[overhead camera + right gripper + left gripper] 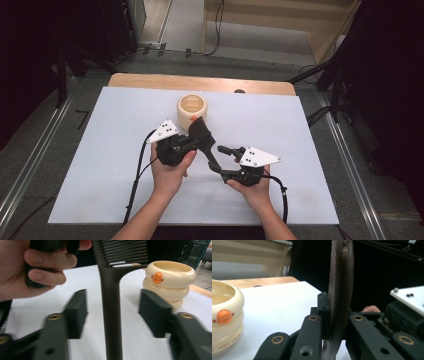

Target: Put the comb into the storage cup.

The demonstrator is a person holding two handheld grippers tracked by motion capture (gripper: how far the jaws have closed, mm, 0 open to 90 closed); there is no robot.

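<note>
I have the comb [201,131] clamped by its toothed head in my left gripper [329,322], lifted off the white table [100,165] beside the cream cup [192,110] | my right gripper [112,312] wide open astride the handle, not touching | looks light, stiff, slick plastic; I'd grip mid-handle

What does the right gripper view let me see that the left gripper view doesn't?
Right gripper view alone: a hand, the comb's handle standing free between open jaws, and its teeth face on. Left gripper view alone: the comb edge on, clamped between jaws, and a white plate. Both: the cream ringed cup with an orange button, on a white table.
</note>
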